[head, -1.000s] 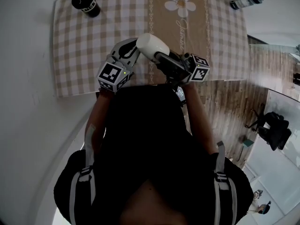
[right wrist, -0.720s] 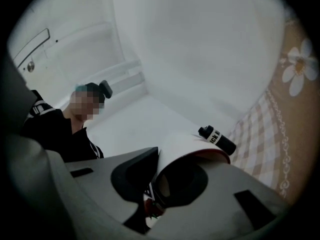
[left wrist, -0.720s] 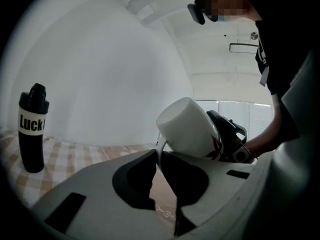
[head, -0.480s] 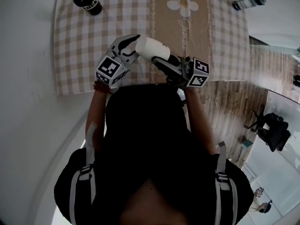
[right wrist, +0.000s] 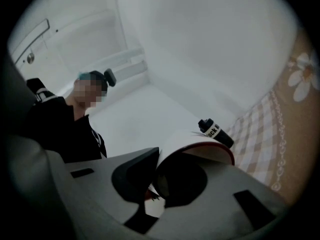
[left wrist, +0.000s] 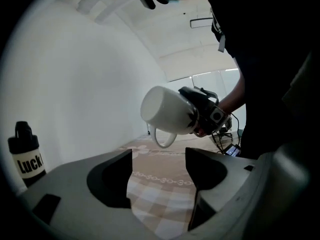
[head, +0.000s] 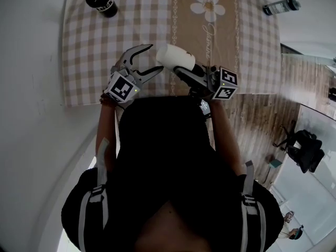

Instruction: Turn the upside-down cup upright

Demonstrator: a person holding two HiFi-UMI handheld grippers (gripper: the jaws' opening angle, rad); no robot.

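Observation:
A white cup (head: 173, 56) hangs in the air over the table's near edge, lying on its side. In the left gripper view its flat bottom (left wrist: 162, 109) faces me and its handle (left wrist: 163, 140) hangs down. My right gripper (head: 188, 69) is shut on the cup's wall at the mouth, one jaw inside and one outside; its jaws have just been closing on it. The right gripper view shows the red-lined rim (right wrist: 200, 151) between its jaws (right wrist: 157, 179). My left gripper (head: 152, 58) stands open just left of the cup, apart from it. Its jaws (left wrist: 159, 176) have just been opening, with nothing between them.
A beige checked cloth (head: 89, 51) with a daisy print covers the table. A black bottle (head: 102, 0) stands at the far left corner, also in the left gripper view (left wrist: 24, 154) and the right gripper view (right wrist: 215, 133). A grey bottle (head: 282, 6) lies at the far right edge.
My left gripper has let go of the cup, spread its jaws wide and drawn back to the left. The right gripper keeps the cup, which has rolled a little.

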